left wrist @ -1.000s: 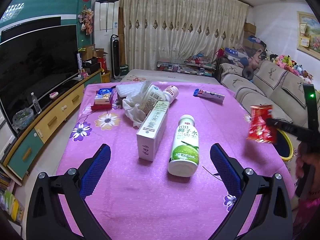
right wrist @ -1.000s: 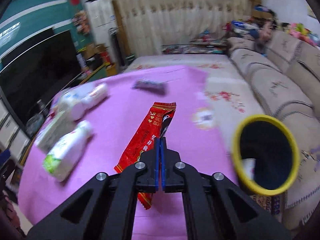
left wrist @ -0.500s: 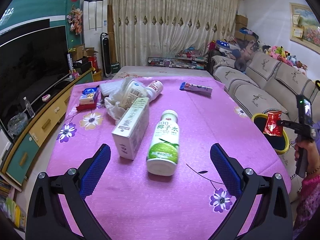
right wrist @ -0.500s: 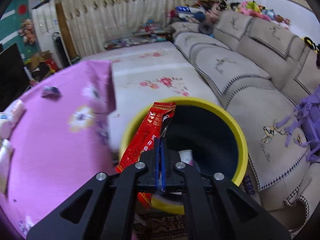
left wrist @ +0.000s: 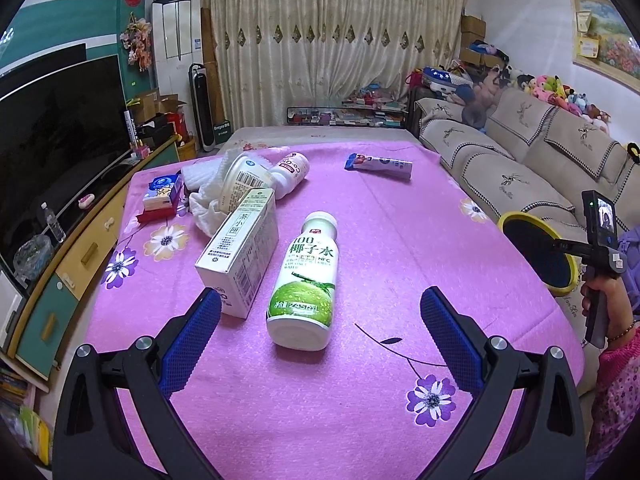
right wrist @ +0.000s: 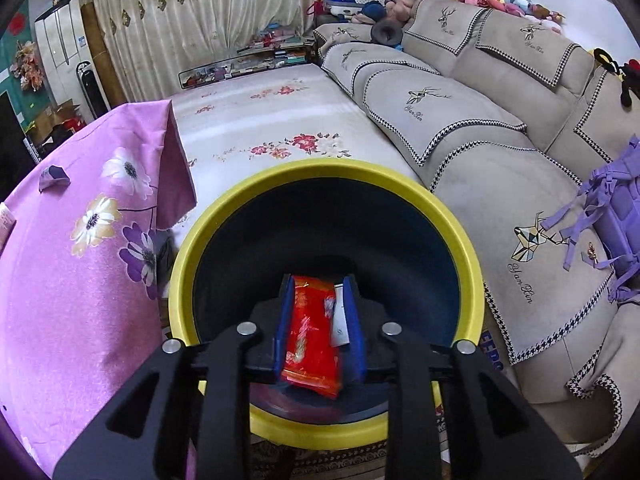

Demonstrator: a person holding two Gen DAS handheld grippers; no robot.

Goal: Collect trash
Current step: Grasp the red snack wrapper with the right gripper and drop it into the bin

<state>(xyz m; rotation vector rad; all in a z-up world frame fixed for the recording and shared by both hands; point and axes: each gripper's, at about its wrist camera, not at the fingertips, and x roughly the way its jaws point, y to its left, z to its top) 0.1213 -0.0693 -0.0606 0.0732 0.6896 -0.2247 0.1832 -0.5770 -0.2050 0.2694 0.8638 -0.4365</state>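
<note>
Item: trash collection, release step. Right gripper (right wrist: pixel 320 320): poised over the mouth of the yellow-rimmed bin (right wrist: pixel 192 240); its jaws have just been opening and now stand slightly apart, with the red snack wrapper (right wrist: pixel 310 332) between the blue pads. Whether a pad still touches the wrapper cannot be told for certain; it appears loose and on the point of dropping. A scrap of white paper shows beside it, apparently lower in the bin. Left gripper (left wrist: pixel 320 344): spread wide, holding nothing, hovering low over the pink flowered tablecloth (left wrist: pixel 400 240), its pads either side of the coconut water bottle (left wrist: pixel 304 280) without touching it. Remaining on the cloth: a white tea carton (left wrist: pixel 240 256) just left of the bottle, a heap of white paper (left wrist: pixel 204 196) with a cup-shaped tub and a small white bottle (left wrist: pixel 290 174) beyond it, a blue packet on a red one (left wrist: pixel 160 196), and a blue-and-white tube (left wrist: pixel 380 165) at the far side. Handling advice: widen the right jaws fully while well inside the rim, so the light, clingy foil falls clear rather than catching on a pad; withdraw only once it has dropped. The bottle seems the likely next pick: close across its body.
</note>
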